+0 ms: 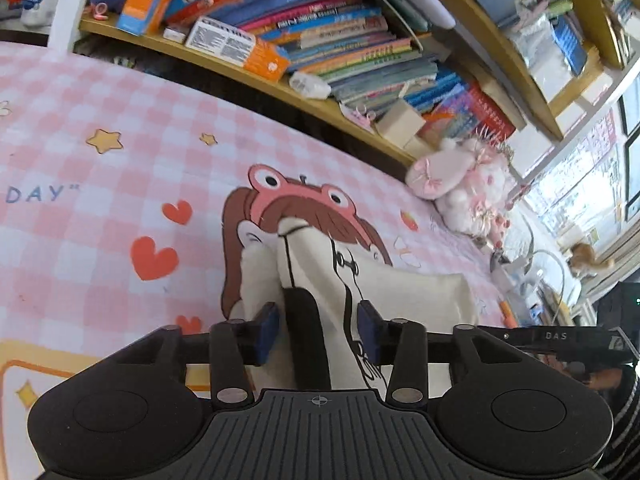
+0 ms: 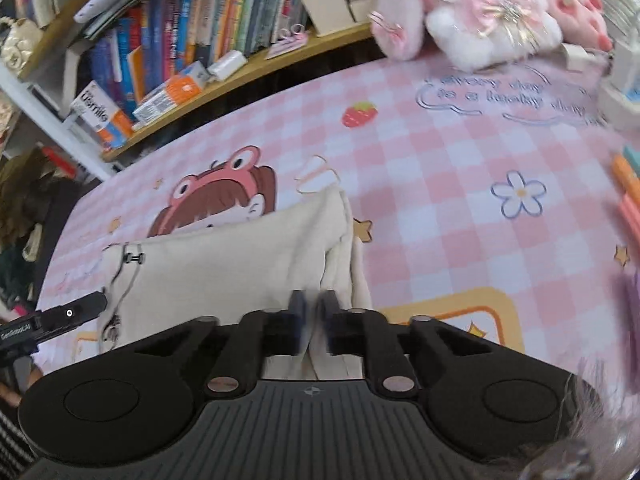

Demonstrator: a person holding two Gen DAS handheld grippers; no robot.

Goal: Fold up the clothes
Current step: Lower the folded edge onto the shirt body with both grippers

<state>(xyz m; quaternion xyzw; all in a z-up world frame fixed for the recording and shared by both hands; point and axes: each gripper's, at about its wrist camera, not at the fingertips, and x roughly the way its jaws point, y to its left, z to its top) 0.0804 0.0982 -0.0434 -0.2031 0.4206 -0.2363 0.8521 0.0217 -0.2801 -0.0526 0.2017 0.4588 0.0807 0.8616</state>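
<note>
Two corners in play on the cream garment (image 2: 220,264), lying partly bunched on the pink checked tablecloth (image 2: 440,160), across the frog-hat cartoon print. Right gripper (image 2: 314,312): clenched on a gathered edge of the cloth. Left gripper (image 1: 318,328): pads apart, straddling a raised fold with black line-work, not clearly pinching it. Probably mid-fold, taking hold of the near edge. Next: close the left side firmly on its fold, lift both corners level, carry forward over the body, lay down evenly. Keep clear of the plush toy (image 2: 480,20) beyond.
</note>
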